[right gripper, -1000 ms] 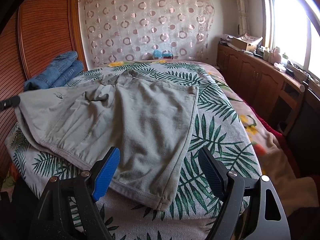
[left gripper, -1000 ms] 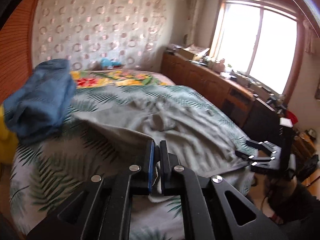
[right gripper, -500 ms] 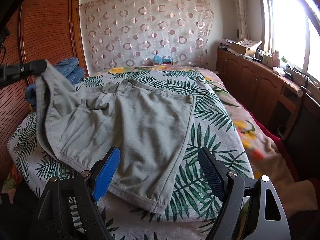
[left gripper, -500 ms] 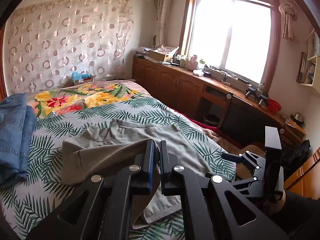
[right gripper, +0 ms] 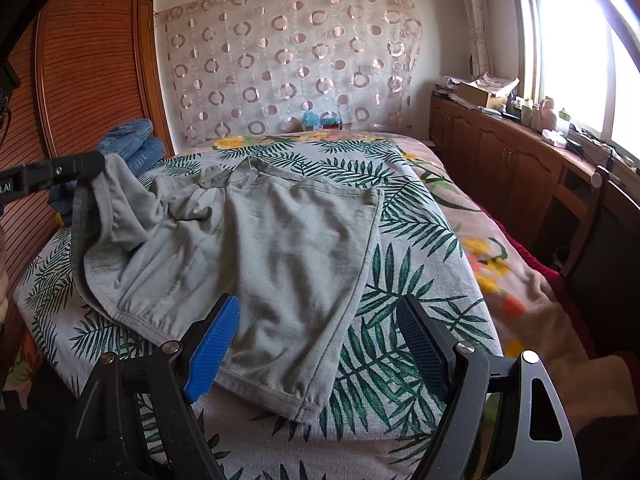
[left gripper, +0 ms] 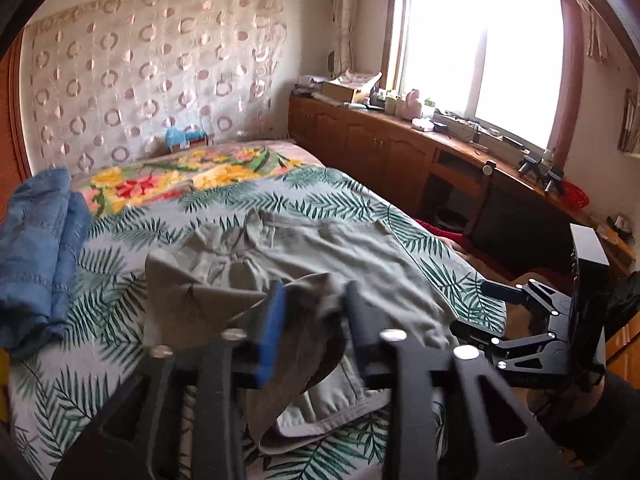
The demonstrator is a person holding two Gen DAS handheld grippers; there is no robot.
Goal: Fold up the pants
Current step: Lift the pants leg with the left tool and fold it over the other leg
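pants (right gripper: 280, 256): grey pair spread on the bed (right gripper: 424, 248), one leg lifted halfway over

left tongs (left gripper: 316, 320): were pinched tight a second ago, jaws just opening, cloth loose between them, so the fold's getting dropped

right tongs (right gripper: 316, 344): wide, empty, hovering at the hem

Left claw letting go
The left claw (left gripper: 314, 320) is opening, its jaws parting around the grey pants (left gripper: 320, 252) hem carried rightward.
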